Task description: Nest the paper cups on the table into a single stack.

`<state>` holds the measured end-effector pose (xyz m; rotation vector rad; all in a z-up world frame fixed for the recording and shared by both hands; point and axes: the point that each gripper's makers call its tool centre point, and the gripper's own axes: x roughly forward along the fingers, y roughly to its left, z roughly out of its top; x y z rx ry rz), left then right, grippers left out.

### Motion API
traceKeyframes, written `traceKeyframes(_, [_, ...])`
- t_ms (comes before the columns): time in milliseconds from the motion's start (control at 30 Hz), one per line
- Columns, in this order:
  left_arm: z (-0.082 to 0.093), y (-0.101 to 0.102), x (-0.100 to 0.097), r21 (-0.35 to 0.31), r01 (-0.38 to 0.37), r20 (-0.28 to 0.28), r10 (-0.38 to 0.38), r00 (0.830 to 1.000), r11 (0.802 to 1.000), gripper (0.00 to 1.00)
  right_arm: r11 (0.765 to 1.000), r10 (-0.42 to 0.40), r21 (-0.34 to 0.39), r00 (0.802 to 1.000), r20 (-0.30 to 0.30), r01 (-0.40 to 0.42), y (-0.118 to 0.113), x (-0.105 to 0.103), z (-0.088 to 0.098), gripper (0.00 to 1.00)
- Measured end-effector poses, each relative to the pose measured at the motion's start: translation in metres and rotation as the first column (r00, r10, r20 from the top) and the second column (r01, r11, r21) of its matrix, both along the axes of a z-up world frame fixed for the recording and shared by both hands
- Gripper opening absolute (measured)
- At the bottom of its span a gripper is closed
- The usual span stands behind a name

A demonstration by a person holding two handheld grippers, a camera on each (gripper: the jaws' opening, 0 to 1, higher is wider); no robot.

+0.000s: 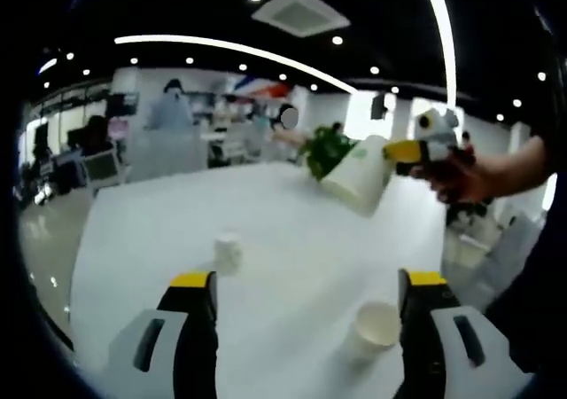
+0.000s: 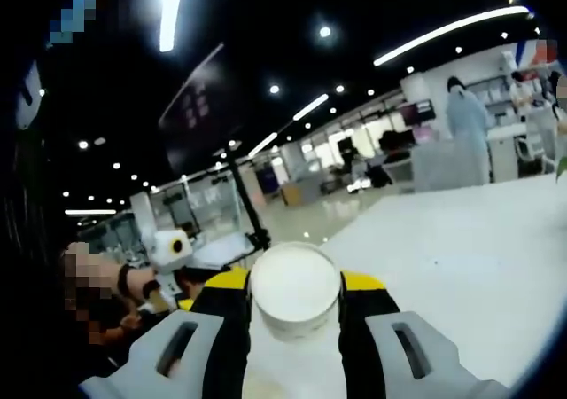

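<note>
Right tool (image 2: 295, 303) is clamped on a white paper cup (image 1: 359, 179), held tilted above the white worktop (image 1: 292, 230) — left tool (image 1: 306, 306) gapes, empty. To nest cleanly, level it over the upright white cup (image 1: 374, 325) near the front edge — descend straight.

Two cups on table (image 1: 292, 239): small cup (image 1: 228, 253) left, open cup (image 1: 376, 324) right; third cup (image 1: 359, 176) held above.
</note>
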<state>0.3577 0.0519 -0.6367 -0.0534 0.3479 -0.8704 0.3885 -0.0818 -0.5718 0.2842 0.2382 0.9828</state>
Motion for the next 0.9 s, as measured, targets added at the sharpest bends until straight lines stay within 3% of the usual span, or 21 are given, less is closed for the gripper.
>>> traceKeyframes(267, [0.013,-0.022,-0.016,-0.035,0.068,0.011,-0.067,0.998,0.997,0.82,1.0,0.028,0.012,1.0,-0.004,-0.028,0.012,-0.009,-0.001,0.35])
traceKeyframes(333, [0.019,-0.031,-0.021,-0.088,0.08,-0.009,-0.082,0.997,0.993,0.82,0.999,0.037,0.017,0.999,-0.006,-0.037,0.014,-0.012,-0.002,0.35])
traceKeyframes(467, [0.028,-0.045,-0.03,-0.096,0.13,0.017,-0.129,0.991,0.987,0.81,0.998,0.062,0.029,0.998,-0.006,-0.062,0.02,-0.017,0.0,0.35])
traceKeyframes(900, [0.04,-0.072,-0.042,-0.147,0.2,0.01,-0.201,0.98,0.969,0.78,0.991,0.106,0.079,0.994,-0.014,-0.105,0.033,-0.028,0.002,0.35])
